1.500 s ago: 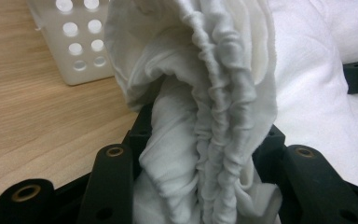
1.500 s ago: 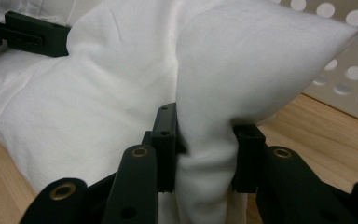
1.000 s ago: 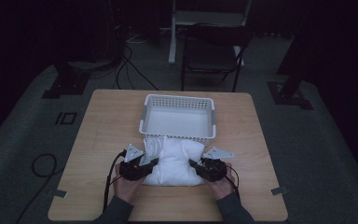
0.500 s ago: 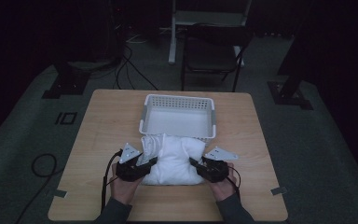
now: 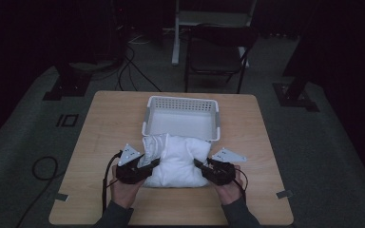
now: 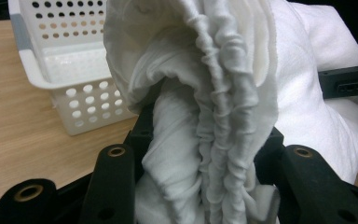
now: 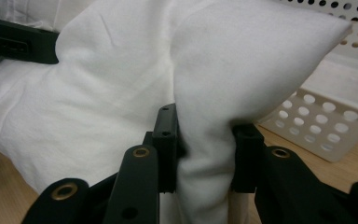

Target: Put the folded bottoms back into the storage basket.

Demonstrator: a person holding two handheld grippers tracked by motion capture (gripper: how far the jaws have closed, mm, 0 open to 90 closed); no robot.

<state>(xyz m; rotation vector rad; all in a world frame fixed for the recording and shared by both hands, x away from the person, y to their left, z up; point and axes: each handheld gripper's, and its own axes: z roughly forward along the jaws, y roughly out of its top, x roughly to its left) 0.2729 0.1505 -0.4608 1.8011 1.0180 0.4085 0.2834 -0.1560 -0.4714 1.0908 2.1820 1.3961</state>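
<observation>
White folded cloth point(image 5: 175, 159) sits on the wooden table point(image 5: 100, 123), just in front of the white perforated basket point(image 5: 181, 118) and touching its near wall. The left gripper point(image 5: 148, 164) has its fingers clamped on the cloth's gathered, elastic-looking edge, on the side of the cloth left of the basket's middle. The right gripper point(image 5: 200, 166) pinches a smooth corner fold on the opposite side. Whether the cloth's underside has cleared the table is hard to judge in the dim high view.
</observation>
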